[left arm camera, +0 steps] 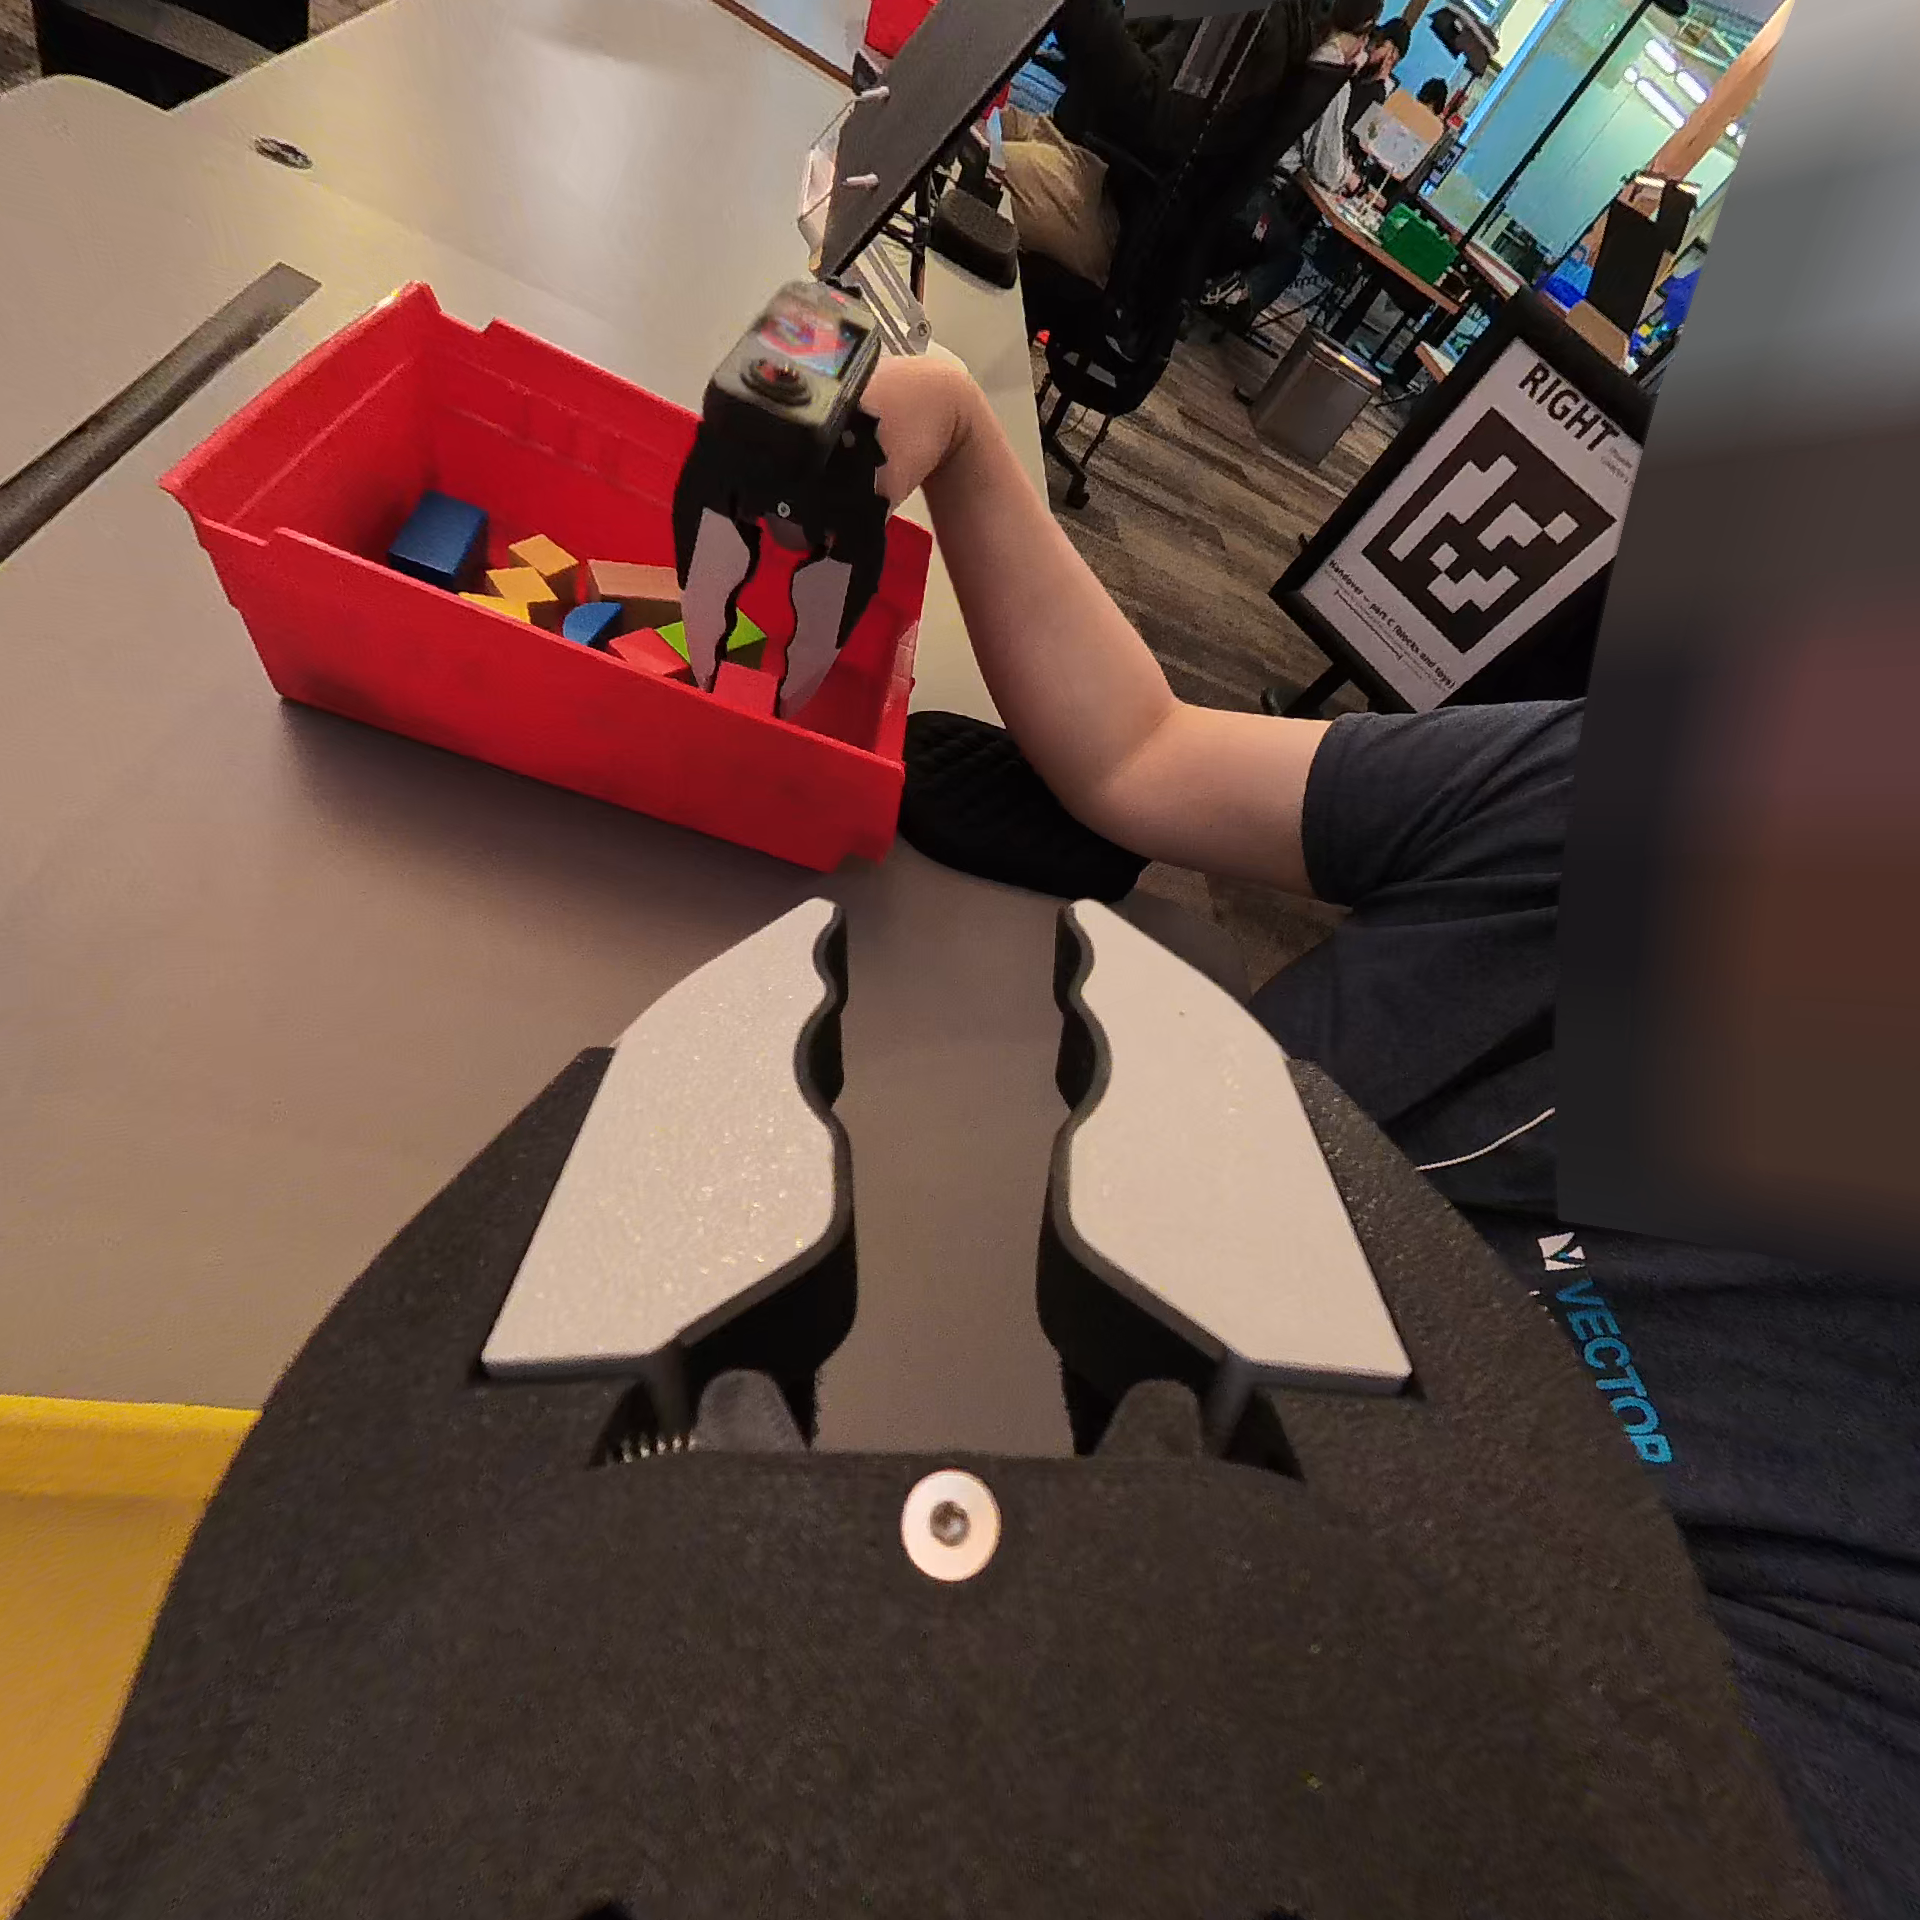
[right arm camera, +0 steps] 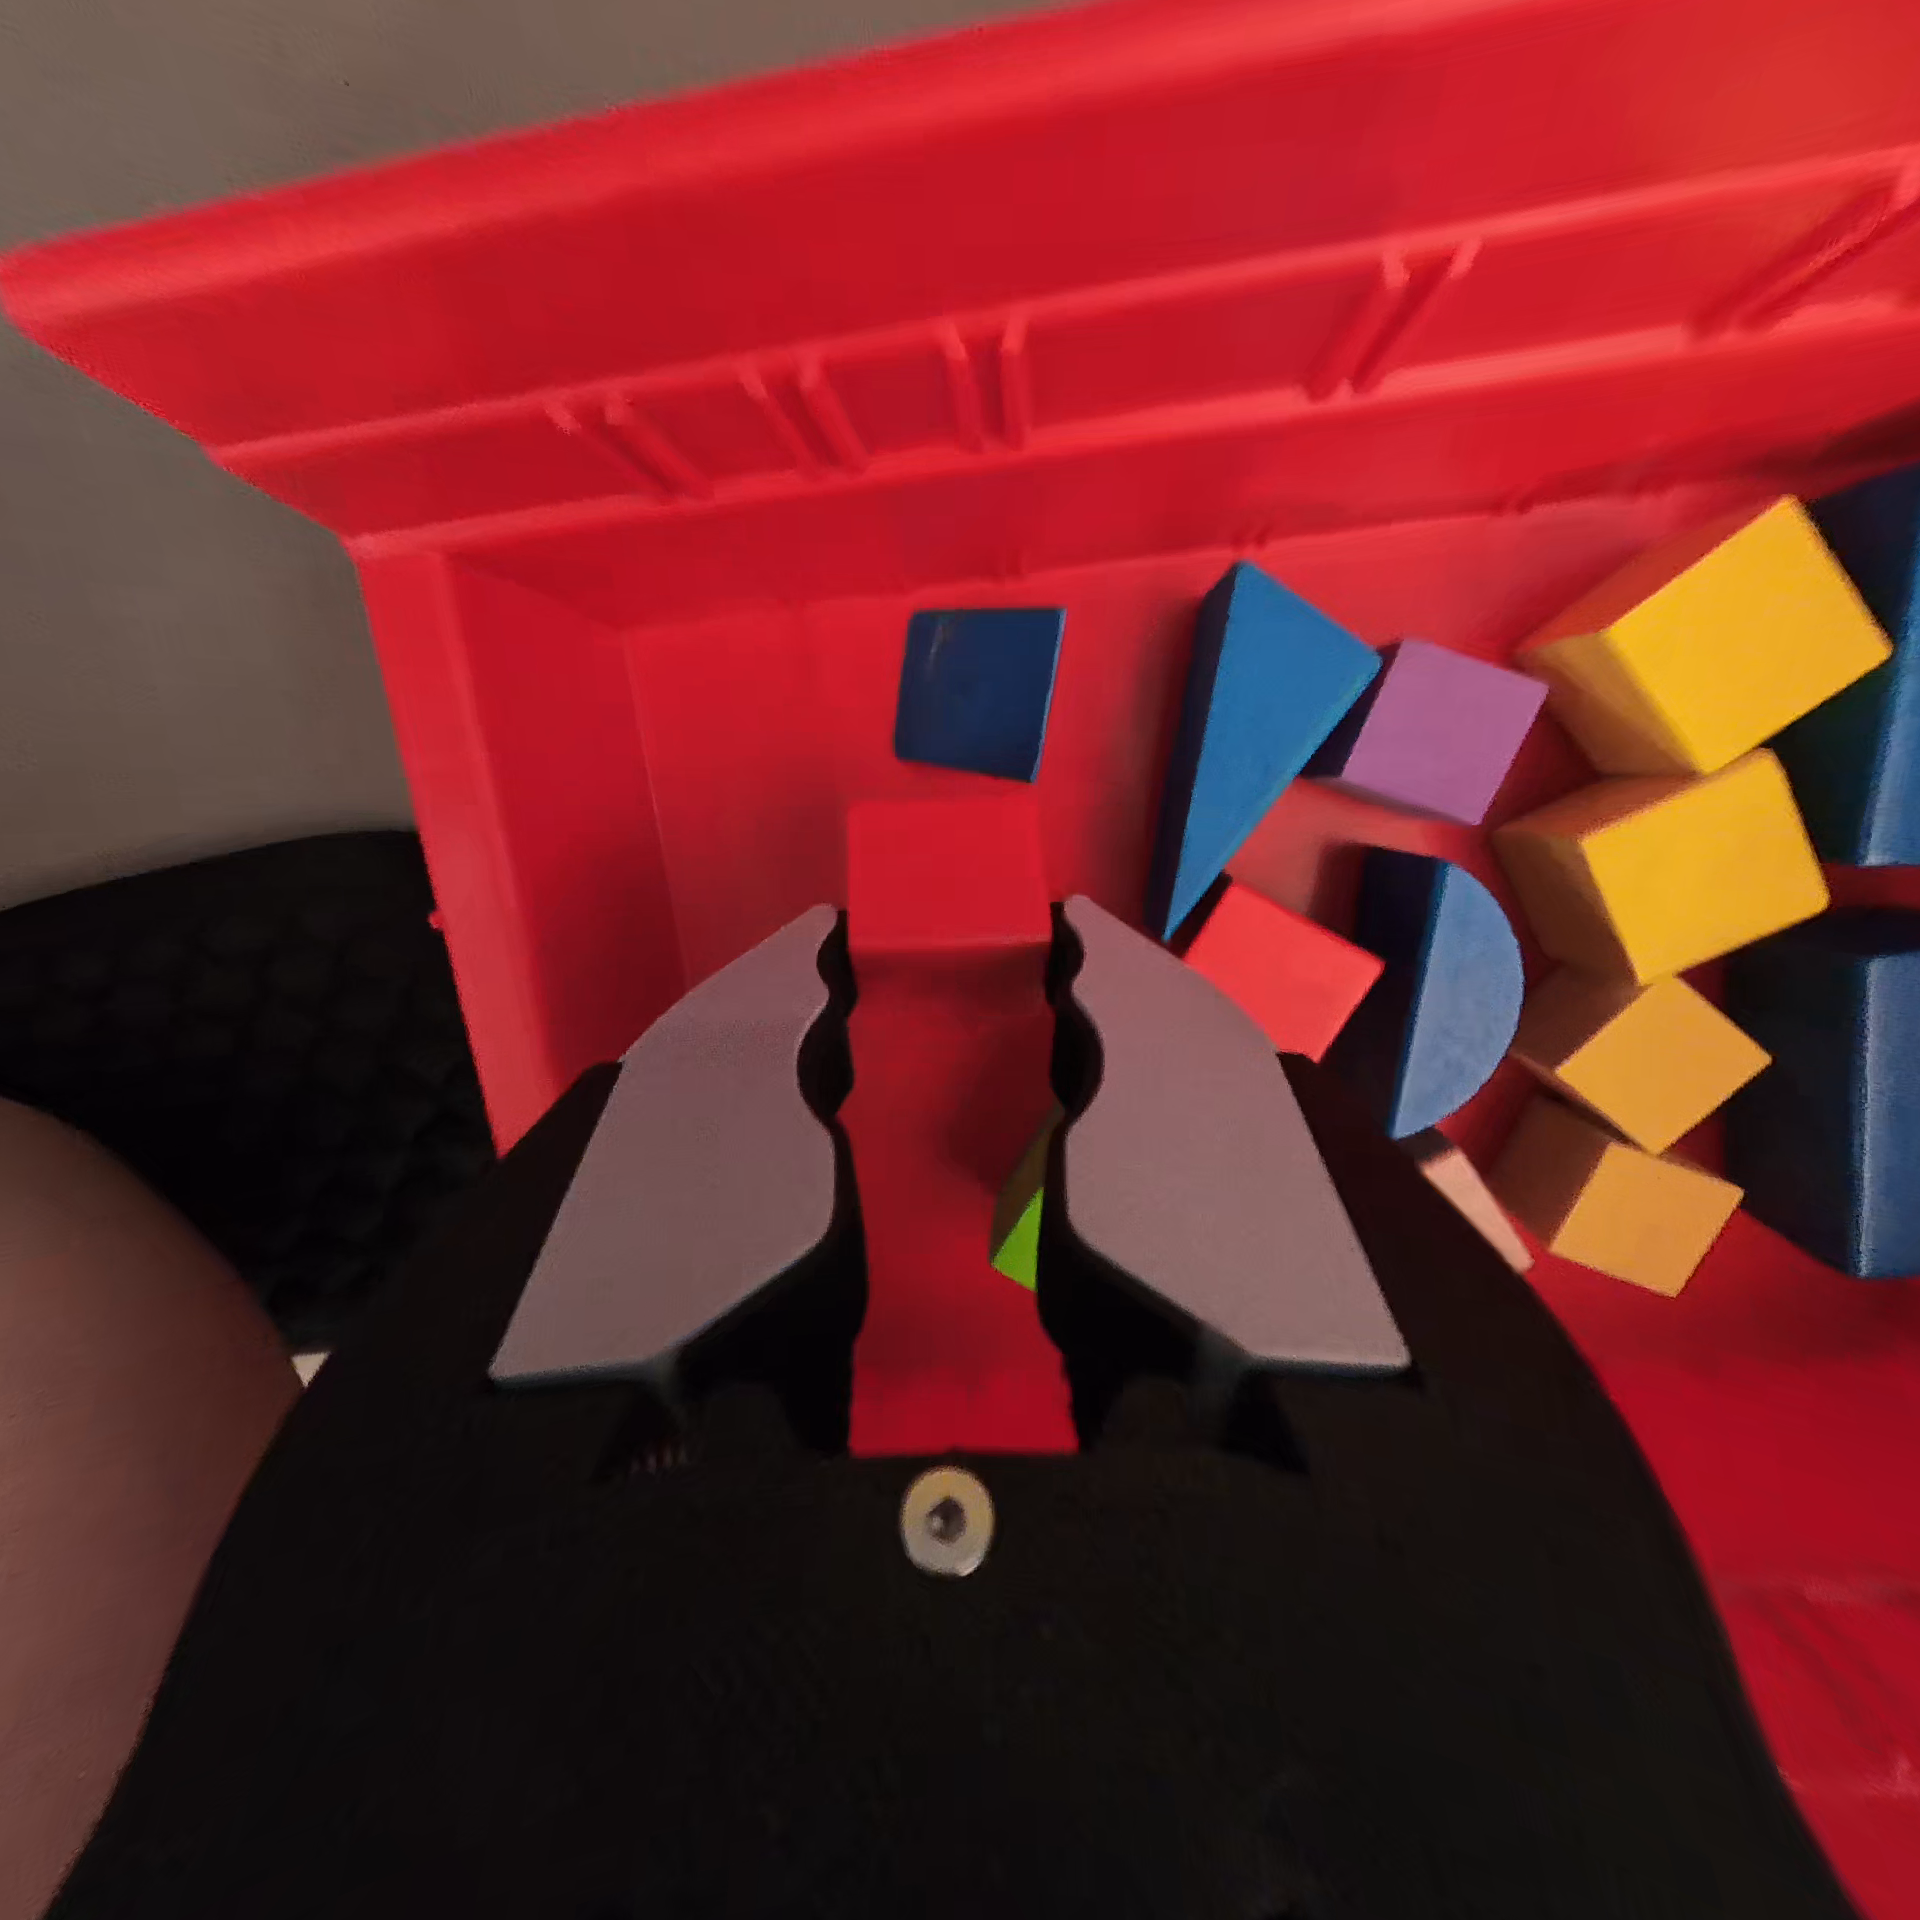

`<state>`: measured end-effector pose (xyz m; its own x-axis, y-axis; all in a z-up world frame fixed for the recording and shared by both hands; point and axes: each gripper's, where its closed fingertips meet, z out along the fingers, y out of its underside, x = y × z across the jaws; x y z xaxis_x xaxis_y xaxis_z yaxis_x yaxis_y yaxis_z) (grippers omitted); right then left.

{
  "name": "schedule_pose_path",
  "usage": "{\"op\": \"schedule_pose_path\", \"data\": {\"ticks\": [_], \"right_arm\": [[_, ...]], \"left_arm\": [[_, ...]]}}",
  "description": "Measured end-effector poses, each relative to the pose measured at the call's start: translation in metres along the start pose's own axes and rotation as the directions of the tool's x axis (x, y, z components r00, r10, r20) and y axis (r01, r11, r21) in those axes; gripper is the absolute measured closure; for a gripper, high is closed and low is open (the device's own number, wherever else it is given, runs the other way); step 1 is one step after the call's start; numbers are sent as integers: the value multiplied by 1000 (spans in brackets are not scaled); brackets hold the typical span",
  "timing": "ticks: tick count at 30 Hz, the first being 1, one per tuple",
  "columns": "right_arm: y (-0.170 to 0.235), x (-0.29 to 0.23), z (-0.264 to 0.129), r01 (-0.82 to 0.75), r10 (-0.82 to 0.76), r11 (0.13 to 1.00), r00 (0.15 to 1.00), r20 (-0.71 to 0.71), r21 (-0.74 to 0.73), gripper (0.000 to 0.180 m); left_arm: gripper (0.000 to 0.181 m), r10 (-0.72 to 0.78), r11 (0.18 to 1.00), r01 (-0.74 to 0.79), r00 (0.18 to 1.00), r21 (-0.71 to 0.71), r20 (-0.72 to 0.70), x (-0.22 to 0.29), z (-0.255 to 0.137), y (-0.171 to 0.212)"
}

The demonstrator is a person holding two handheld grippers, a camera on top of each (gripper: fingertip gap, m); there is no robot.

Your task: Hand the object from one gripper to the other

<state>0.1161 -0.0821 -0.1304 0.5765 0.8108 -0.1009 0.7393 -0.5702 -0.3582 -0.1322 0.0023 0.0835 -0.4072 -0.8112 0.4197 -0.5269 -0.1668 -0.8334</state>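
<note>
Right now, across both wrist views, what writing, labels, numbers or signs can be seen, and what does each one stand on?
I list what bears writing but leave the wording itself out.
White framed sign, far right of the left wrist view: bold heading, black-and-white square marker, small print below.
Dark shirt: blue lettering down the front.
Camera screen on the right gripper: too blurred to read.
Right wrist view: no writing.

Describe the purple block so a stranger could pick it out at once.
Look inside the red bin on the grey table. The purple block lies between the blue wedge and the top yellow cube. It is the only purple piece.
</note>
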Motion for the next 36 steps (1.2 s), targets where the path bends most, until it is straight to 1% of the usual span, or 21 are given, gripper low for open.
{"op": "schedule_pose_path", "data": {"ticks": [2,5,9,12,17,19,23,31,36], "right_arm": [[5,2,3,-11,11,999,1000,-11,-51,143],[3,4,9,-9,9,998,1000,-6,-58,143],[15,6,13,-55,55,990,998,-3,-130,143],[18,7,12,-85,84,984,996,-12,-159,143],[24,5,11,-123,118,959,992,-33,-257,143],[21,5,12,-135,130,955,991,-33,-263,143],[15,6,15,-164,164,960,986,-17,-228,143],[11,8,18,-181,182,958,983,-17,-221,143],[9,8,17,-186,187,959,982,-13,-214,144]], "left_arm": [[143,-2,1000,2,1000,2,-7,1,-1,0],[143,8,1000,-8,1000,-9,-4,4,-1,2],[143,23,999,-23,1000,-24,-5,7,1,3],[143,20,999,-21,1000,-42,-8,7,3,6],[143,18,998,-18,1000,-58,-6,7,5,8],[143,17,998,-18,1000,-64,-6,7,6,9],[143,13,997,-14,1000,-73,-10,8,7,11],[143,8,996,-9,1000,-93,-13,7,10,14],[143,5,998,-5,1000,-69,-1,4,5,11]]}}
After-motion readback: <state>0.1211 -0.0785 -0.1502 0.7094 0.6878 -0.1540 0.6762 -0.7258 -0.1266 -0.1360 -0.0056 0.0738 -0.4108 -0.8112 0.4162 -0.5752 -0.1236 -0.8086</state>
